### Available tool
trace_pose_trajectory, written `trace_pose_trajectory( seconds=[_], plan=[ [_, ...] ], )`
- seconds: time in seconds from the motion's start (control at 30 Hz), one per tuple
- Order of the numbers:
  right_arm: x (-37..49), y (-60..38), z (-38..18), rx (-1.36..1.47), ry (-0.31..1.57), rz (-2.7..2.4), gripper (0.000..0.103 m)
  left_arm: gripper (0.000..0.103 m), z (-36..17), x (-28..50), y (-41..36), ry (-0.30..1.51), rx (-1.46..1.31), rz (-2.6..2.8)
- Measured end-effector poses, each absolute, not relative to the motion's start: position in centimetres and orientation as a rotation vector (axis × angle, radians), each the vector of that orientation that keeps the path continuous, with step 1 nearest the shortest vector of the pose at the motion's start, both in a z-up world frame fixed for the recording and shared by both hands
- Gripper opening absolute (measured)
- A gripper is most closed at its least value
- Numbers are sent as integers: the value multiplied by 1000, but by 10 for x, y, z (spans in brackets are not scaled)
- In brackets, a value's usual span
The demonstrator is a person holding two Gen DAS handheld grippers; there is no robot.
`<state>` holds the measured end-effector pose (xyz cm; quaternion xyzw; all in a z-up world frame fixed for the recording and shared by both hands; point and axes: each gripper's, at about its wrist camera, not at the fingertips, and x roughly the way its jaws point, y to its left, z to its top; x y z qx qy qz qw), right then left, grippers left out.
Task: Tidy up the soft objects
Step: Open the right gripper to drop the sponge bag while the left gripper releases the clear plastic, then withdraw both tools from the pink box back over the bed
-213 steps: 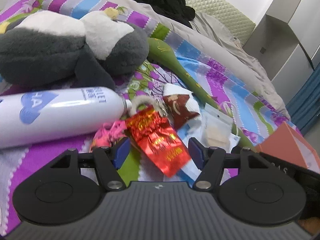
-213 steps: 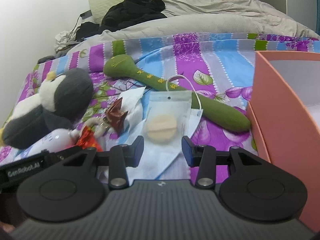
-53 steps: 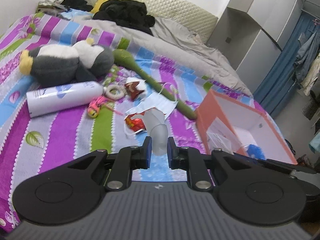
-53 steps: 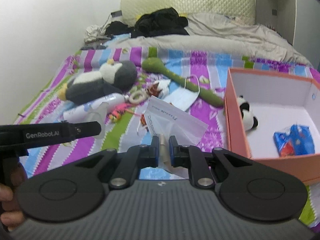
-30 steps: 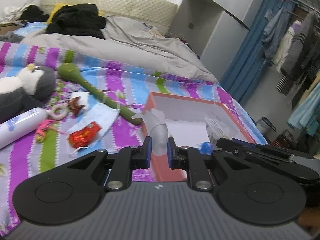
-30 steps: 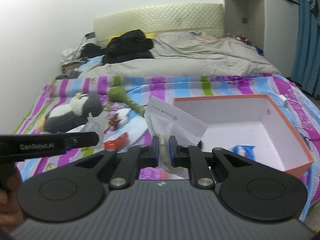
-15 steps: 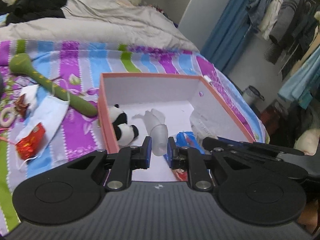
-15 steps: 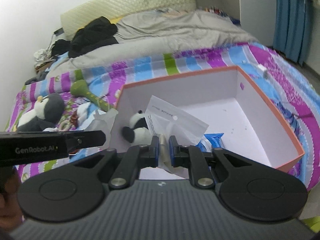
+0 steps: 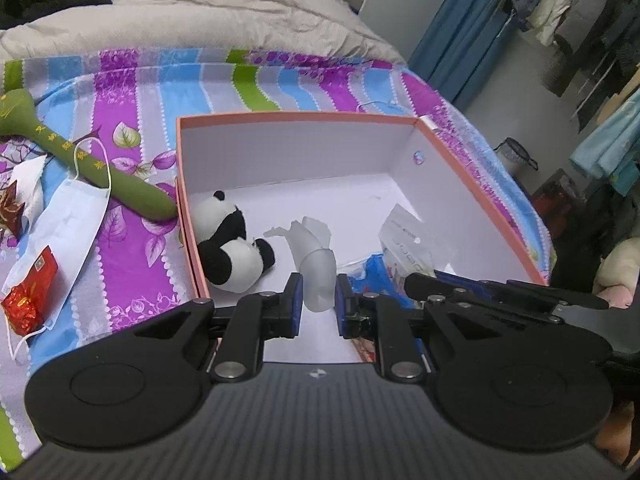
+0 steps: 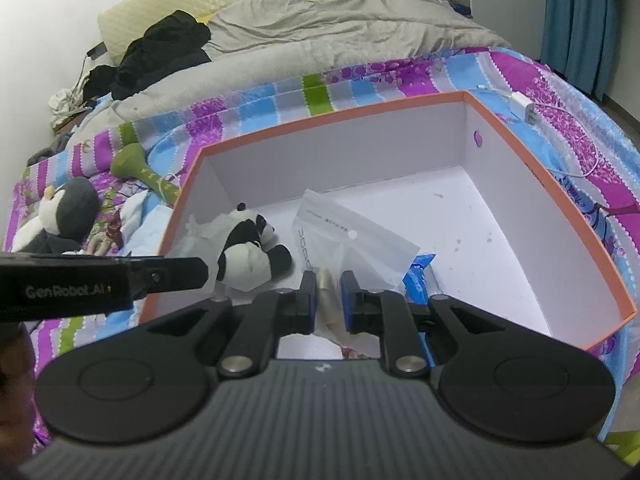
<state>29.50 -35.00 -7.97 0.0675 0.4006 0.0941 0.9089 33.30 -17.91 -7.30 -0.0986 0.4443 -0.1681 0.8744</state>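
Both loads hang over the one orange box (image 9: 188, 184) on the bed: the drop-off step. The right claw (image 10: 329, 300), jaws just widening, has its clear zip pouch (image 10: 352, 240) between them; the left claw (image 9: 316, 306) pinches a translucent wrapper (image 9: 316, 256). Next, release fully. Inside: one panda plush (image 9: 228, 256), one blue packet (image 10: 418, 270).

Bed (image 10: 360, 32) w/ blue curtains (image 10: 580, 12), white wall (image 10: 48, 8).

Soft, even indoor light, sharp focus throughout.
Fisheye bending curves the orange box (image 9: 480, 200) rim; faint shadows inside it, frame corners darken.
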Motion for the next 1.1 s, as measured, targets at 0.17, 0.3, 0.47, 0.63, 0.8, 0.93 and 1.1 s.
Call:
trace_pose_trajectory(
  seconds=[0.17, 0.3, 0.47, 0.63, 0.8, 0.93, 1.1],
  plan=[
    [303, -354, -83, 141, 843, 188, 35, 29, -75, 337, -177, 943, -212, -339],
    [303, -358, -82, 147, 841, 171, 43, 36, -65, 333, -175, 907, -193, -352],
    [293, -360, -74, 180, 824, 173, 43, 40, -49, 319, -173, 863, -190, -348],
    [273, -356, -59, 175, 790, 178, 43, 40, -33, 295, -169, 827, -176, -350],
    [247, -353, -44, 184, 753, 190, 43, 40, -16, 262, -162, 781, -163, -336],
    [224, -347, -34, 172, 724, 207, 43, 40, -4, 232, -154, 749, -171, -322],
    [195, -339, -22, 165, 692, 221, 43, 40, 7, 194, -142, 718, -178, -309]
  ],
)
